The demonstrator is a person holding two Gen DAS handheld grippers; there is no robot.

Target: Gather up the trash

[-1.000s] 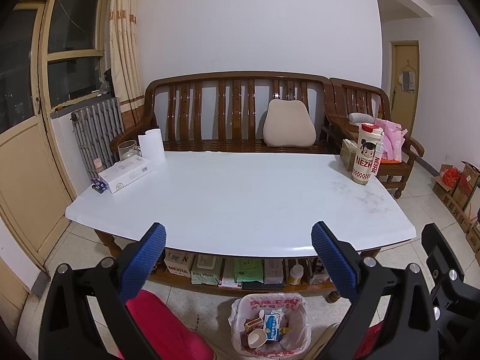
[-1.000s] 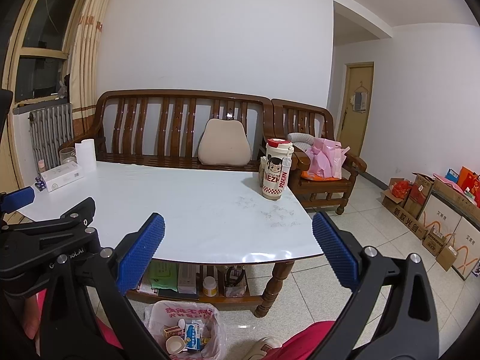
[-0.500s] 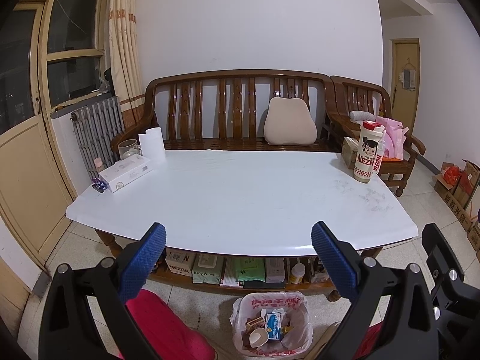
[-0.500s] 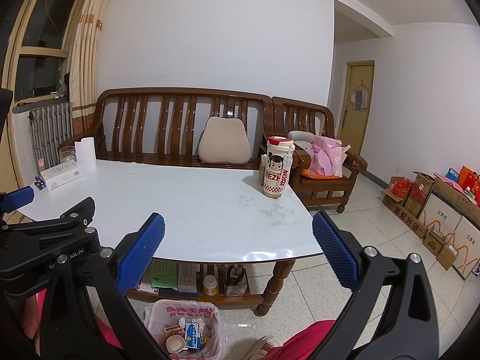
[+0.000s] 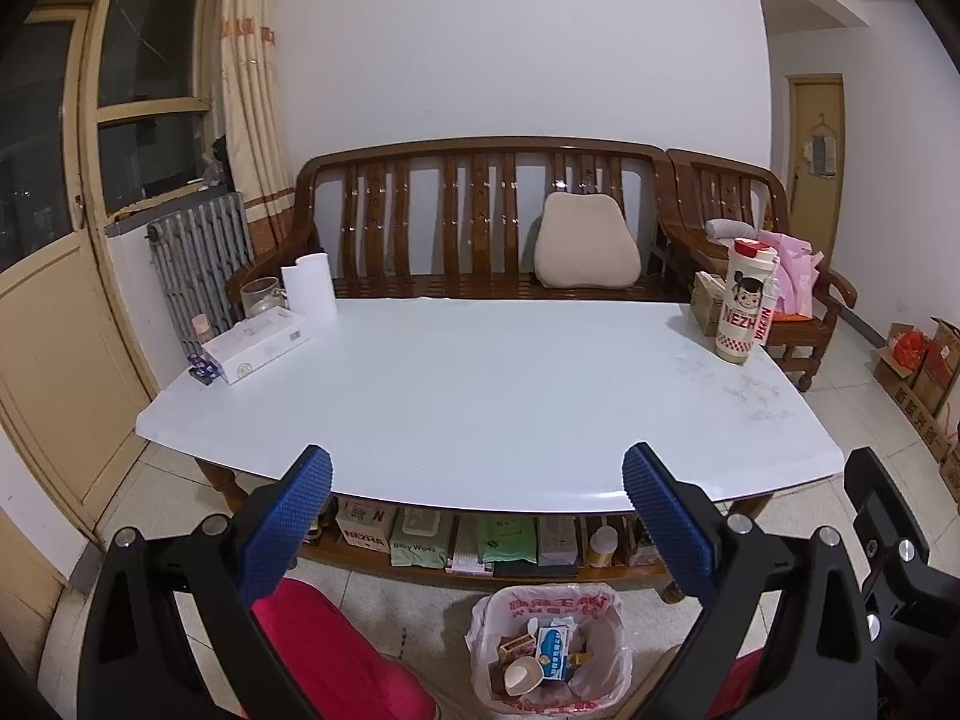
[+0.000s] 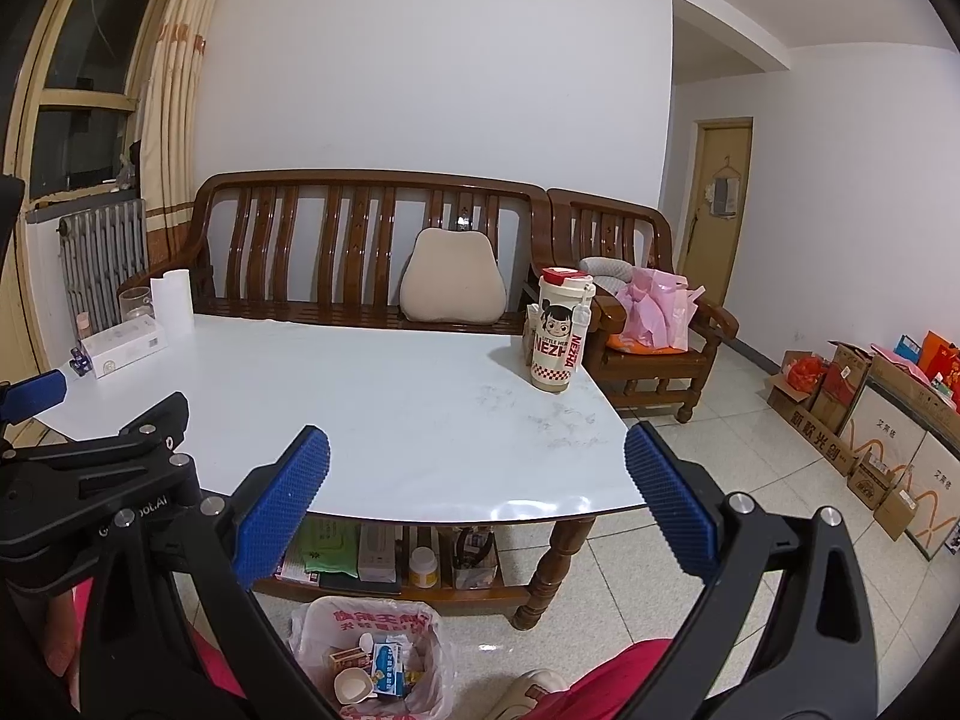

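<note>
Trash, cartons and a paper cup, lies in the bag-lined bin (image 5: 549, 648) on the floor just before the white table (image 5: 480, 396). Above the table's near edge the left gripper (image 5: 474, 510) and right gripper (image 6: 477, 492) hover, both spread wide and empty.

Black gripper frames, silver screws, blue knurled fingers (image 5: 288, 522); person's red trousers (image 5: 336, 654).
</note>
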